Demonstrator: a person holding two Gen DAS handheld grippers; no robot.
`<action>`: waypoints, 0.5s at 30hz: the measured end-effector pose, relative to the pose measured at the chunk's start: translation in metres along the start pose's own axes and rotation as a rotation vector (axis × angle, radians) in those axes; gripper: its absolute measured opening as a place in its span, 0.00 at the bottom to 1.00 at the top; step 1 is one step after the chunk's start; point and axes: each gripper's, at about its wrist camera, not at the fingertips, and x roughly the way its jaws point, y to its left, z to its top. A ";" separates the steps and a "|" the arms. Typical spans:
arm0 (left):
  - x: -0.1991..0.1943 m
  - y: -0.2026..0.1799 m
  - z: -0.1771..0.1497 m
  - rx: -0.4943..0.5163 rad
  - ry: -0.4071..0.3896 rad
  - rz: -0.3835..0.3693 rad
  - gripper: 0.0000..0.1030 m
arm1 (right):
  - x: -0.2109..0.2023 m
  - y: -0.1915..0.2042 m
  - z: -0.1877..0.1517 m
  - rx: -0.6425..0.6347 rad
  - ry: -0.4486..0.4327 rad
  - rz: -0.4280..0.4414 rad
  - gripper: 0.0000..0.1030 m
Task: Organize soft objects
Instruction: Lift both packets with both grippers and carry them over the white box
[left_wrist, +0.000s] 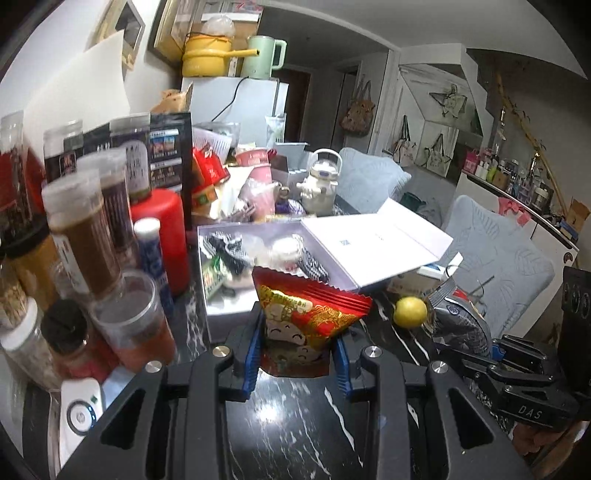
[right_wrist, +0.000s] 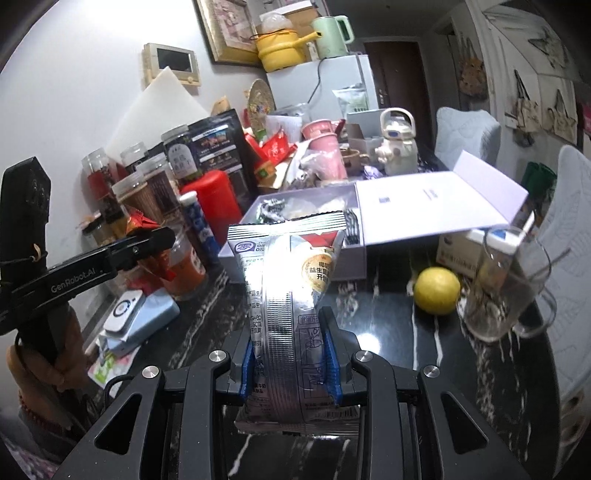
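Left gripper (left_wrist: 295, 354) clamps red snack packet (left_wrist: 314, 314); right gripper (right_wrist: 290, 369) clamps silver sachet (right_wrist: 288, 295). Carry both over open white box (left_wrist: 221, 291), release gently inside, clear of lemon (right_wrist: 437, 290) beside box.

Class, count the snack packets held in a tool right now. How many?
2. The red packet is in the left tool; the silver packet is in the right tool. Others may lie hidden in the box.

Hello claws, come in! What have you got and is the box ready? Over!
Left claw shut on red snack packet. Right claw shut on silver packet. Open box ahead, socks already inside. Lemon and glass mug off to the side.
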 end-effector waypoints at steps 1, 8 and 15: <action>0.001 0.000 0.003 0.001 -0.005 -0.001 0.32 | 0.001 0.000 0.005 -0.006 -0.002 0.003 0.29; 0.012 0.005 0.024 -0.009 -0.023 -0.018 0.32 | 0.007 0.002 0.031 -0.039 -0.027 0.009 0.29; 0.023 0.008 0.049 0.003 -0.066 -0.017 0.32 | 0.021 -0.001 0.061 -0.057 -0.052 0.030 0.29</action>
